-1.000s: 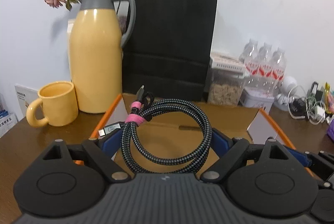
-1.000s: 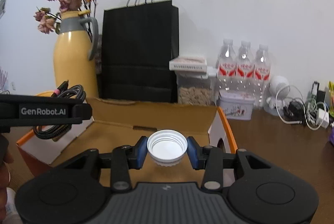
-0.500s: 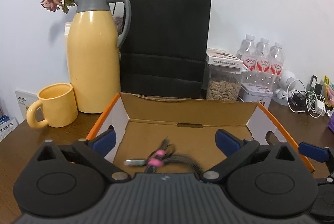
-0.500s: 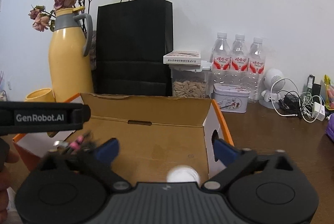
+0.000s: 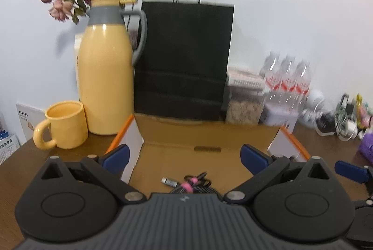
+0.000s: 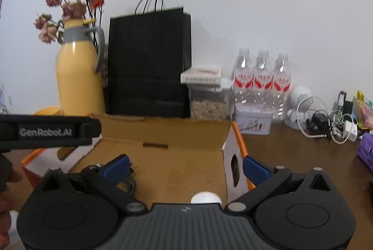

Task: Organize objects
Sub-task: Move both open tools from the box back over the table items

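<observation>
Left wrist view: the camera sits behind the left gripper [image 5: 184,156] and looks forward and slightly downward between its spread jaws, from close above the near edge of the cardboard box [image 5: 209,133]. The box floor fills the lower centre; the yellow jug [image 5: 105,77] and black paper bag [image 5: 184,58] stand directly ahead against the wall.

Right wrist view: the camera sits behind the right gripper [image 6: 185,167], facing the same wall from a position further right, close above the same box [image 6: 163,131]. The left gripper's body enters at the left edge.

Shared scene: both views cover the box, jug [image 6: 79,77], bag [image 6: 149,63], water bottles [image 6: 261,77] and the tabletop [image 6: 303,156].
</observation>
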Demonstrator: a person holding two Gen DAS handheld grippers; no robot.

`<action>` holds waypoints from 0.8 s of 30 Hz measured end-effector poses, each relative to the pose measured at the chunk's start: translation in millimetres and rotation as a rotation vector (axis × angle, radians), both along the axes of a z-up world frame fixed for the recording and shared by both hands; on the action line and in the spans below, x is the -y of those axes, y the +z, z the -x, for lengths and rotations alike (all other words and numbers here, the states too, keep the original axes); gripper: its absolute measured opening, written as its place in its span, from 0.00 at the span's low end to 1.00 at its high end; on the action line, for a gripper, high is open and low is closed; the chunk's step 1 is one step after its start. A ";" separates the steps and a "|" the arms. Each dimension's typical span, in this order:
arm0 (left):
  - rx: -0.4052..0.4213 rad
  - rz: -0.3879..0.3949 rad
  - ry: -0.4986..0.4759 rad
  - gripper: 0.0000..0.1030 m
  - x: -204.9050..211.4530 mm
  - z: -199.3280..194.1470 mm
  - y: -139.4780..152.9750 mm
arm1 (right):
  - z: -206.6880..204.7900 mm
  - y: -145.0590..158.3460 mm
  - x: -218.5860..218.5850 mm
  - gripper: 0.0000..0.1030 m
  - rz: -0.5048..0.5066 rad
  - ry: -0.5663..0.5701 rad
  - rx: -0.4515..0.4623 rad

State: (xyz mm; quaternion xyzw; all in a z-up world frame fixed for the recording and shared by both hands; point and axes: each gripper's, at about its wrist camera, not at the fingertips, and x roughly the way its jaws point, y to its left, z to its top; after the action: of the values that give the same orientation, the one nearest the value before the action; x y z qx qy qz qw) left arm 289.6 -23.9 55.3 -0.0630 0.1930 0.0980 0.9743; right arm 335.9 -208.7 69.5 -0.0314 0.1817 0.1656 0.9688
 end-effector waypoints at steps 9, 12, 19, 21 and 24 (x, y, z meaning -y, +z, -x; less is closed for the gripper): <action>0.067 -0.016 -0.051 1.00 2.1 42.4 34.3 | 44.5 31.3 -1.4 1.00 0.046 0.043 0.077; 0.081 -0.016 -0.061 1.00 -0.2 61.7 43.6 | 63.6 37.6 -2.3 1.00 0.073 0.055 0.084; 0.083 -0.019 -0.053 1.00 -12.3 109.2 53.4 | 112.4 46.5 4.1 1.00 0.080 0.058 0.095; 0.083 -0.014 -0.055 1.00 -17.7 123.8 54.0 | 125.0 46.5 7.0 1.00 0.080 0.056 0.090; 0.073 -0.013 -0.049 1.00 -27.3 146.6 52.9 | 143.8 43.2 11.6 1.00 0.077 0.053 0.072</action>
State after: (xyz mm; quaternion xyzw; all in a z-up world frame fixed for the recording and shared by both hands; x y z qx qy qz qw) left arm 143.0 3.5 108.2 -0.0553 0.1579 0.0731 0.9832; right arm 192.2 -220.3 112.7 -0.0795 0.1520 0.1826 0.9681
